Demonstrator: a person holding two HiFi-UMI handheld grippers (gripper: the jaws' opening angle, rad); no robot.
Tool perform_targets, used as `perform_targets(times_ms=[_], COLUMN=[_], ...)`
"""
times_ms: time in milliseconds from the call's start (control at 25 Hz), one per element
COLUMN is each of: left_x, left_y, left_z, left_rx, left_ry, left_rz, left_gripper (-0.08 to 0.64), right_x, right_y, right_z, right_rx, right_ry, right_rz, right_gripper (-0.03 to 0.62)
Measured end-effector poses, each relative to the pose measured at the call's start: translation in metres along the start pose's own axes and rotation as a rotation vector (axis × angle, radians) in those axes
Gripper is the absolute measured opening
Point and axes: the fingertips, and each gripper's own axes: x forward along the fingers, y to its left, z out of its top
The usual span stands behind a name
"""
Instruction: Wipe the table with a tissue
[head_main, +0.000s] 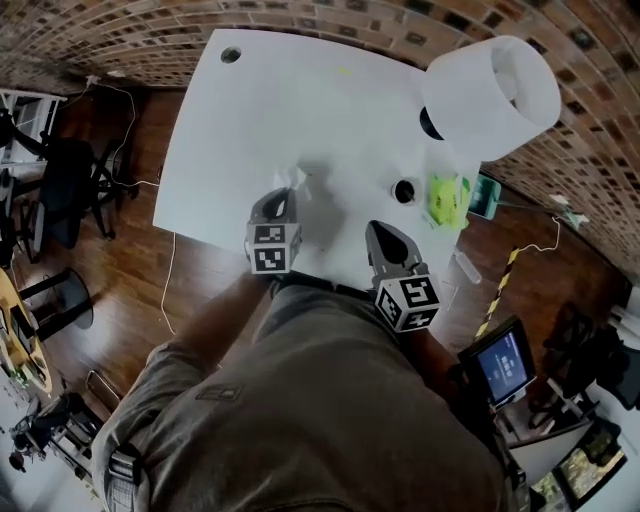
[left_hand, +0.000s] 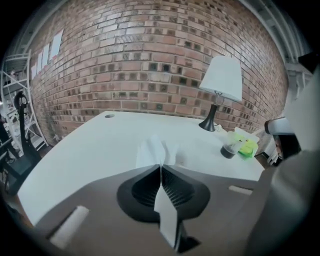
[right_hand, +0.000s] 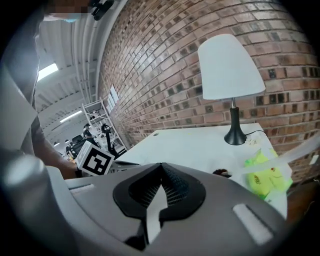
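Head view, items listed left to right.

**Hidden or unclear**
- Office chairs (head_main: 60, 185) are dim and cut off at the left border.
- The near edge of the table (head_main: 300, 90) is partly covered by both grippers and the person's torso.
- The far right corner is masked by the shade of the lamp (head_main: 490, 95).
- A monitor (head_main: 503, 362) at lower right is cut by the frame.
- Whether the tissue (head_main: 293, 180) rests on the tabletop or hangs just above it cannot be told.

**Edges and room**
- A cable hole (head_main: 231, 55) is set near the far left corner.
- The left and middle of the white top are bare and wide.
- A dark cup (head_main: 404, 190) and a green packet (head_main: 447, 200) are crowded just beside each other at the right, near the lamp base.
- A brick wall (left_hand: 150, 60) is seen close behind the far edge.

**Grippers**
- The left gripper (head_main: 288, 195) is clenched on the tissue (left_hand: 155, 152), pinched at the jaw tips (left_hand: 160, 167).
- The right gripper (head_main: 380, 230) is held above the near edge, well apart from the tissue. Its jaws (right_hand: 161, 166) are pressed together with nothing between them.

**Tissue**
- It is located at the near left-centre of the table.
- It is fanned into two lobes beyond the jaws.
- Its long axis is aligned with the gripper and pointed towards the far edge.
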Motion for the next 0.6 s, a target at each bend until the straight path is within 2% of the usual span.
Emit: perform_targets(times_ms=[280, 600], left_x=[0.041, 0.062], left_y=[0.001, -0.065], left_z=[-0.003, -0.003], left_rx=[0.022, 0.079], left_ry=[0.055, 0.098], left_rz=[-0.075, -0.218], left_gripper=[0.013, 0.014], right_x=[0.001, -0.018], right_y=[-0.008, -0.032], right_z=[-0.004, -0.002], right_rx=[0.035, 0.07], right_ry=[0.021, 0.015], right_rz=[-0.101, -0.179], right_gripper=[0.011, 0.011])
